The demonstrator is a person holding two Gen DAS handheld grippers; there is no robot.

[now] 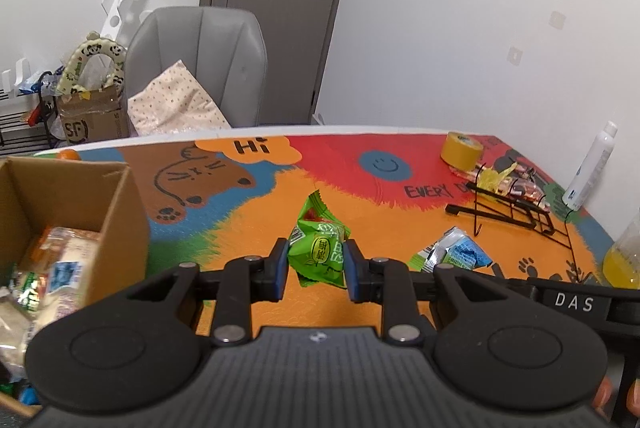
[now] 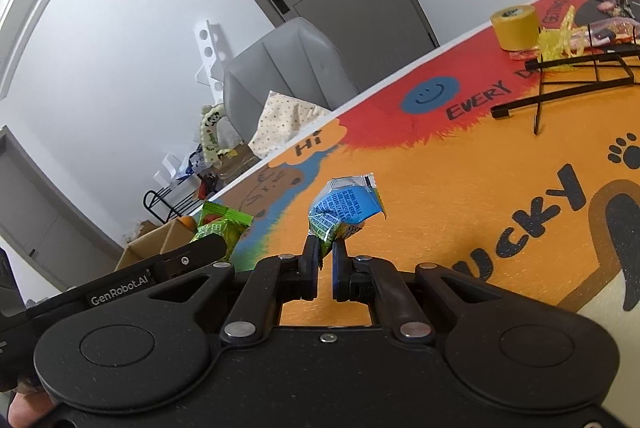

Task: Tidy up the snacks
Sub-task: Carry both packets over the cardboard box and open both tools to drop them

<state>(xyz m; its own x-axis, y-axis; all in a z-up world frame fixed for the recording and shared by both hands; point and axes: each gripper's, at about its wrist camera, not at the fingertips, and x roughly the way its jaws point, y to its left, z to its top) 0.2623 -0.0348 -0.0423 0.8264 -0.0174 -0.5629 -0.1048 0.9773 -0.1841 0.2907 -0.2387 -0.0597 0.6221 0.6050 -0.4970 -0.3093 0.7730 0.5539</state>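
In the left wrist view, the left gripper (image 1: 316, 260) is pinching a green snack packet (image 1: 320, 246) between its blue-padded fingers (image 1: 281, 260), and the packet is hanging above the orange part of the desk (image 1: 400, 228), clear of the surface. A cardboard box (image 1: 100, 212) is standing at the desk's left edge, open at the top, with several wrapped snacks (image 1: 60, 268) lying inside it. To the right of the gripper, a blue-and-green snack packet (image 1: 456, 252) is showing just above the other gripper's black body marked "DAS". Toward the far right corner, a roll of yellow tape (image 1: 462, 150) is sitting near the desk's far edge, with a black wire rack (image 1: 512, 208) lying in front of it and a white bottle (image 1: 592, 168) leaning at the right edge. A grey chair (image 1: 200, 64) is standing beyond the far edge.

In the right wrist view, the right gripper (image 2: 326, 252) is squeezing its jaws together on the lower corner of the blue-and-green snack packet (image 2: 344, 208), which is sticking up above the orange desk (image 2: 440, 188). At the left, the left gripper (image 2: 212, 244) is carrying the green snack packet (image 2: 222, 224) close to the cardboard box (image 2: 160, 242) at the desk's left edge. The roll of yellow tape (image 2: 514, 24) and the black wire rack (image 2: 560, 80) are lying toward the far right corner.
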